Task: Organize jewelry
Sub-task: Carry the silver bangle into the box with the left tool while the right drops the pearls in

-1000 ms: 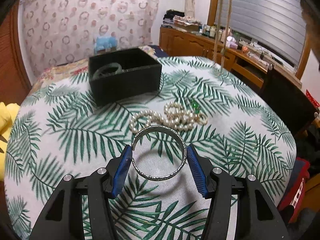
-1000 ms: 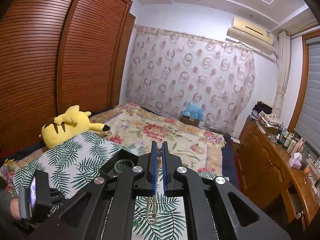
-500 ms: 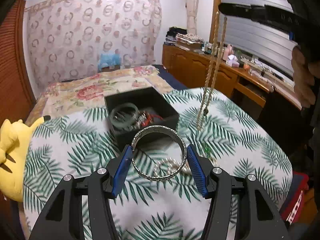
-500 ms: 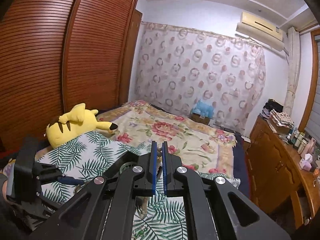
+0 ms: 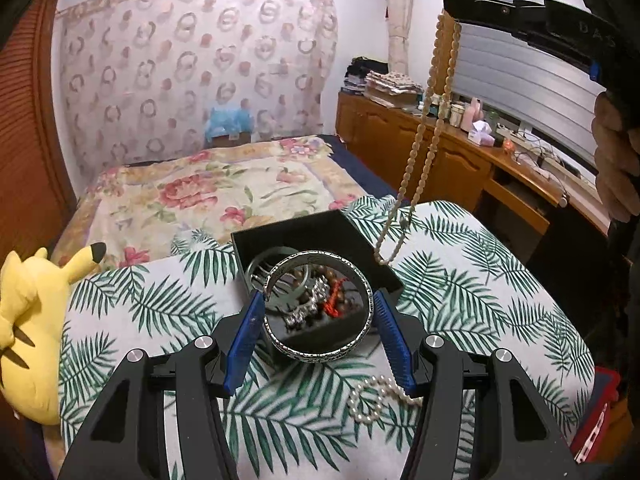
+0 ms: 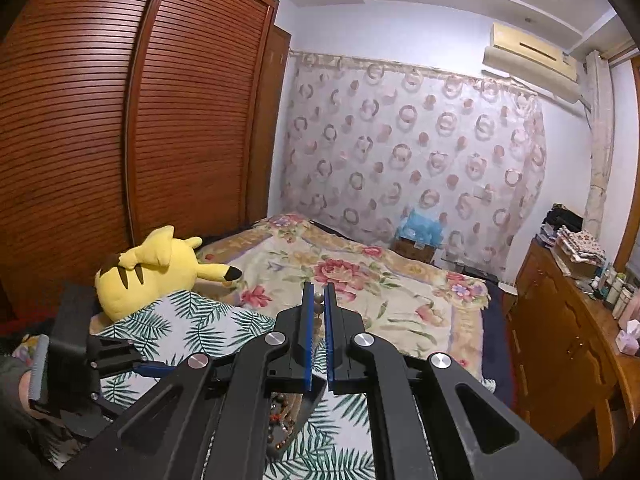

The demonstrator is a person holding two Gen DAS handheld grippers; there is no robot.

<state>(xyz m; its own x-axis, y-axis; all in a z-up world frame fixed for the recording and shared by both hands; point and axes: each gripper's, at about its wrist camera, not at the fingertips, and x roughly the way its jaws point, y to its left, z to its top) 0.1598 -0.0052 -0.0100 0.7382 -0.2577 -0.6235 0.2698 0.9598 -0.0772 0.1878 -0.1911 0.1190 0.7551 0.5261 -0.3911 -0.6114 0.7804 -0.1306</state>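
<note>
The box (image 5: pixel 320 236) stands open-topped; a hanging bead strand (image 5: pixel 420 148) crosses its right corner, and pearls (image 5: pixel 376 396) lie on the near desk (image 5: pixel 480 280).

Two handheld grippers, both matte black plastic with angular, cut-out arms. The left gripper (image 5: pixel 318 334) has ribbed blue pads (image 5: pixel 245 342) and four round silver screws (image 5: pixel 203 342). The right gripper (image 6: pixel 318 316) has the same blue pads and silver screws; from the side it shows faint raised lettering. A hand (image 5: pixel 616 160) grips its handle beneath a dark sleeve.
</note>
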